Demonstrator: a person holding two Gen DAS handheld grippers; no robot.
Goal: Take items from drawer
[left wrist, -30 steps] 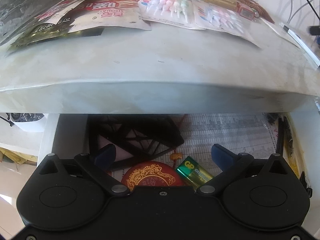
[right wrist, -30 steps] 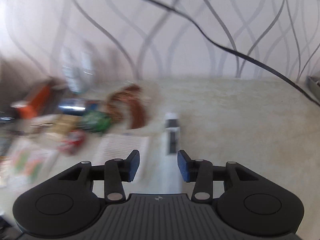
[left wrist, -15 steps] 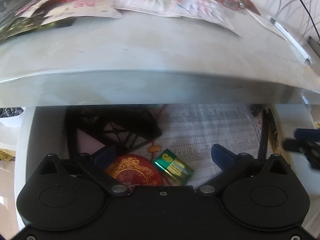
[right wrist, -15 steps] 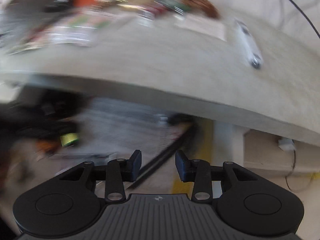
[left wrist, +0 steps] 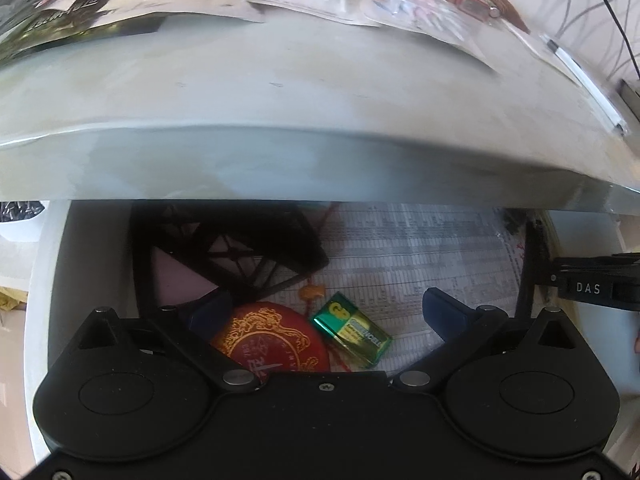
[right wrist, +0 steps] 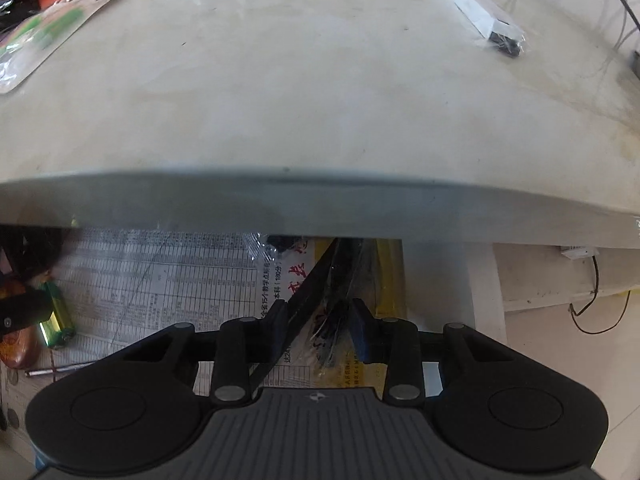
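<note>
Pale, glossy stone forms the desk (left wrist: 280, 92), whose thick front edge overhangs an open drawer (left wrist: 52, 264) and hides the drawer's far part in both views. On the desk's far side lie flat packets, cut off by the frame and too smeared to read, and one long white packet (right wrist: 472, 4) sits far right.

Inside the drawer, from the left: a black openwork frame (left wrist: 224, 252), its far half lost in shadow under the desk; one round red disc with gold dragon pattern (left wrist: 272, 340), its near edge covered by the left claw's body; a small orange bead (left wrist: 312, 291) on a red cord; one green and gold rectangular battery (left wrist: 352, 330), shiny and lying flat. All rest on a printed paper sheet (left wrist: 412, 256) of fine tables that lines the drawer floor. Along the drawer's right side lies a long black strip (right wrist: 308, 300) with a crinkled clear wrapper beside it, over yellow paper; where the strip ends cannot be seen.

The left claw (left wrist: 326, 306) stands wide apart with nothing clamped, hovering over the disc and battery. The right claw (right wrist: 320, 320) is narrowing, its jaws closing about the black strip and wrapper; whether the pads already press them cannot be told. In the left view only its black tip shows at the right edge.
</note>
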